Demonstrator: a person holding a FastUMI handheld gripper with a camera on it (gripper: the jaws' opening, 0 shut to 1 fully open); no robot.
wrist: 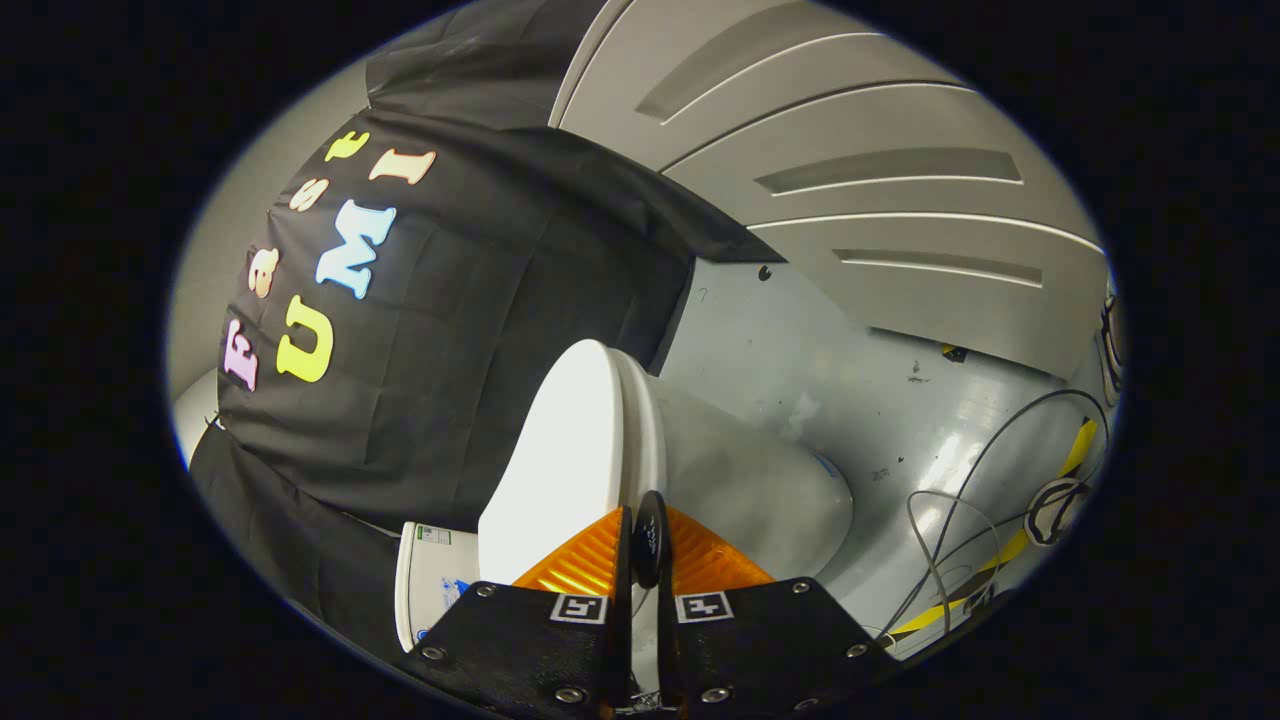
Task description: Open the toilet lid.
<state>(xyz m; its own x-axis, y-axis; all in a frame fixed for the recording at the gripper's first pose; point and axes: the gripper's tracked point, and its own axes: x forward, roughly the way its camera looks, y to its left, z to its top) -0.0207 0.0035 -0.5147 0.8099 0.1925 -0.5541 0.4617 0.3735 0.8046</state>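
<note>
Gripper view shows the fingers (645, 545) close together, pinching the edge of the white toilet lid (560, 450) between them. Just beyond is the toilet bowl (750, 480), on a grey floor (880, 400) with cables (960, 510).

Claw (645, 545) fingers close together at the near rim of the toilet lid (560, 450); can't tell whether both press on it or just straddle the edge, since a dark round knob (650, 538) covers the contact spot. Lid's near end is hidden behind the claw body. Toilet bowl (750, 480): only its outer side shows, base cut off by the claw. Tank (425, 590) is partly hidden by the lid and the black cloth (450, 330); label on it too small to make out. Cables (960, 530) on the floor (850, 380) run out of sight far right. Small dark marks on the floor too small to identify.
</note>
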